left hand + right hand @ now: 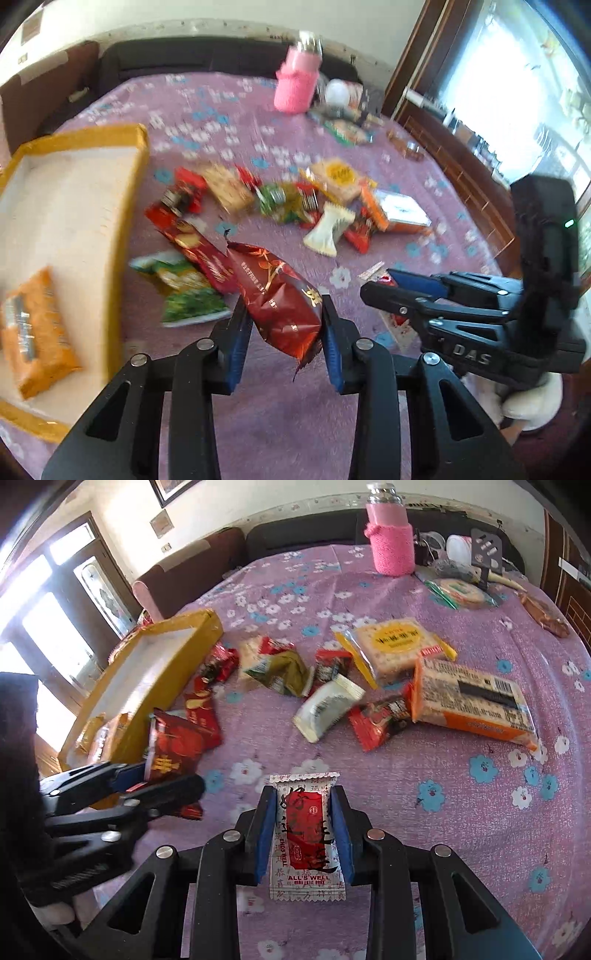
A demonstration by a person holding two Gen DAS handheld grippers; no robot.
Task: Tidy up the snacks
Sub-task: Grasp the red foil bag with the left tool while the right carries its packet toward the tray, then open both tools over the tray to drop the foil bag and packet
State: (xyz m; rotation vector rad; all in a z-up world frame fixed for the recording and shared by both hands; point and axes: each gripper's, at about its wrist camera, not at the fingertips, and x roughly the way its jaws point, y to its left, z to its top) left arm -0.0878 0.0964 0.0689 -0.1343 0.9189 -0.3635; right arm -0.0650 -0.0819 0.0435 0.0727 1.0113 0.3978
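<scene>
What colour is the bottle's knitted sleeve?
Pink; the bottle's knitted sleeve shows best in the right wrist view.

— Where's the box (147, 672)?
— Left of the frame in the right wrist view, on the tablecloth (461, 812). One packet (37, 332) lies inside it.
— And the snacks?
— Scattered mid-frame, right of the box; the cracker pack (472, 705) sits at right.
— Behind them?
— The bottle (391, 542), top centre, near the table's far edge.
</scene>
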